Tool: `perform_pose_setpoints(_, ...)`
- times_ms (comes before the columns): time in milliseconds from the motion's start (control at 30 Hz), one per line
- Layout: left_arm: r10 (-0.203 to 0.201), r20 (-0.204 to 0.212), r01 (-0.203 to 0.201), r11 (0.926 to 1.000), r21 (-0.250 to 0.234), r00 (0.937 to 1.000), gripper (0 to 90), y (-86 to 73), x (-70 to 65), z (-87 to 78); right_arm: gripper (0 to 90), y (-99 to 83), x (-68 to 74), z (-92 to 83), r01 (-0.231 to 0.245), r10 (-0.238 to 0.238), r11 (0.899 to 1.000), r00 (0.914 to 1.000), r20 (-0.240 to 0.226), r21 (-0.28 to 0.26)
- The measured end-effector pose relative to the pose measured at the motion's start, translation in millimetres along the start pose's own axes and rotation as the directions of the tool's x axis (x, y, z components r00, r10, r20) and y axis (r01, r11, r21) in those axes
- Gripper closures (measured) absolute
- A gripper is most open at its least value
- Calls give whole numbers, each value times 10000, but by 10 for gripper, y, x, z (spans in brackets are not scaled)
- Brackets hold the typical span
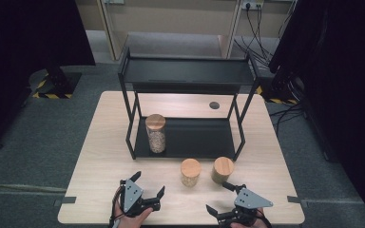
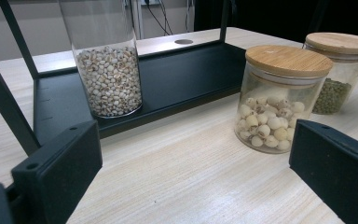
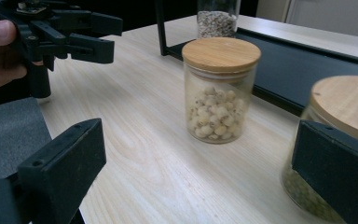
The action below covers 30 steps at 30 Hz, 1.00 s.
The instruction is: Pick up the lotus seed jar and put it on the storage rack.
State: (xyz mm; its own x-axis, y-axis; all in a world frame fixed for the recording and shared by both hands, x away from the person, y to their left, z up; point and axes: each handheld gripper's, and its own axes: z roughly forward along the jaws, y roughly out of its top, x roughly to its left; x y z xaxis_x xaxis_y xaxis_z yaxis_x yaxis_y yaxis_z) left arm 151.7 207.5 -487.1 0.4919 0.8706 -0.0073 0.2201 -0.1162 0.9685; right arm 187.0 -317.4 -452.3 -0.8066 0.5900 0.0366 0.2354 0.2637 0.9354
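A tall glass jar of pale grain (image 1: 155,133) (image 2: 108,70) with a wooden lid stands on the lower shelf of a black rack (image 1: 204,137). In front of the rack, two short wooden-lidded jars stand on the table: one of white seeds (image 1: 190,172) (image 2: 279,98) (image 3: 219,88) and one of green beans (image 1: 222,169) (image 2: 338,70) (image 3: 340,116). My left gripper (image 1: 148,184) (image 2: 198,172) (image 3: 113,35) is open and empty near the front edge, left of the white-seed jar. My right gripper (image 1: 217,197) (image 3: 196,177) is open and empty, just in front of the green-bean jar.
The rack's upper shelf (image 1: 187,71) is bare and overhangs the lower one. The light wooden table (image 1: 100,156) has a round cable hole (image 1: 214,105) behind the rack. Cables (image 1: 256,42) and dark curtains lie beyond the table.
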Motion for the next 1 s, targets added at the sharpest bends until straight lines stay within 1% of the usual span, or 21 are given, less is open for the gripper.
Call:
perform_pose_setpoints(367,76,-10,-75,10000,64,10000,20,-4,0,9,39,104,21,196,273,-270,9995,9995,-178,159)
perform_pose_setpoints(467,109,27,-110,9999,100,9999,20,-7,-3,14,45,150,44,267,375,-371,9989,9992,-149,281)
perform_pose_setpoints(533,116,28,-116,9999,94,9999,20,-7,-2,14,49,178,60,313,349,-344,9988,9993,-148,350)
perform_pose_setpoints(667,114,-9,-114,9999,69,9999,21,-5,2,7,57,228,115,416,305,-307,9981,9995,17,527)
perform_pose_setpoints(733,109,-16,-109,9999,57,9999,21,-4,6,4,58,238,126,439,297,-301,9980,9995,62,565)
perform_pose_setpoints(833,111,-14,-111,9999,65,9999,21,-4,5,6,59,268,160,501,246,-265,9973,9993,255,693)
perform_pose_setpoints(1000,119,39,-119,9999,101,9999,21,-5,0,14,67,302,201,566,318,-360,9966,9978,553,755)
